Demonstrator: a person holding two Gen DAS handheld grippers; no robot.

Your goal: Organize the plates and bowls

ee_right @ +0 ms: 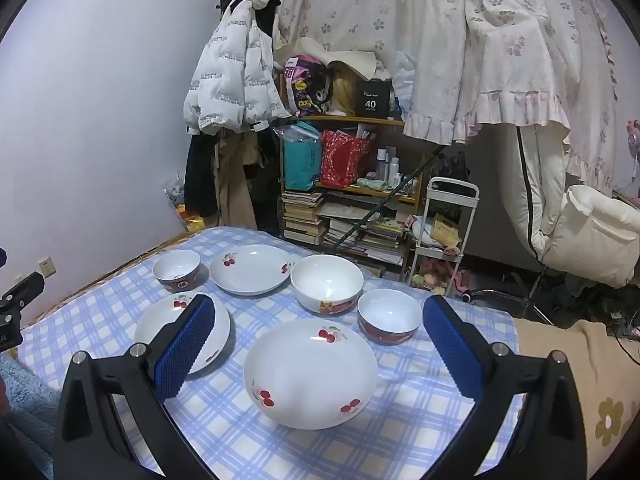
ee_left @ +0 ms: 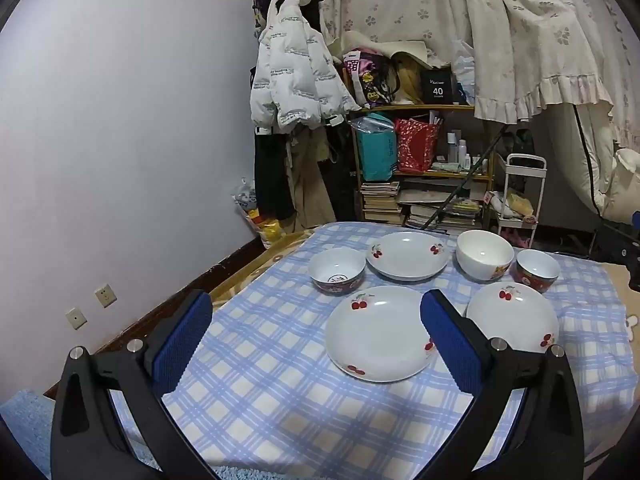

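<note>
Both grippers hang spread wide over the near edge of the checked cloth (ee_left: 280, 360) on the counter, holding nothing. Left gripper (ee_left: 316, 336): its right finger (ee_left: 448, 344) hides the rim of the near-left plate (ee_left: 376, 332) and the edge of the near-right plate (ee_right: 310, 372). Right gripper (ee_right: 316, 340): its left finger (ee_right: 186, 348) covers much of the near-left plate. Behind stand a patterned bowl (ee_left: 337, 270), a far plate (ee_left: 408, 255), a large white bowl (ee_left: 485, 254) and a red-banded bowl (ee_left: 537, 270), all upright, apart, none stacked. Round things, so no long axis. Bowl motifs are too small to read
</note>
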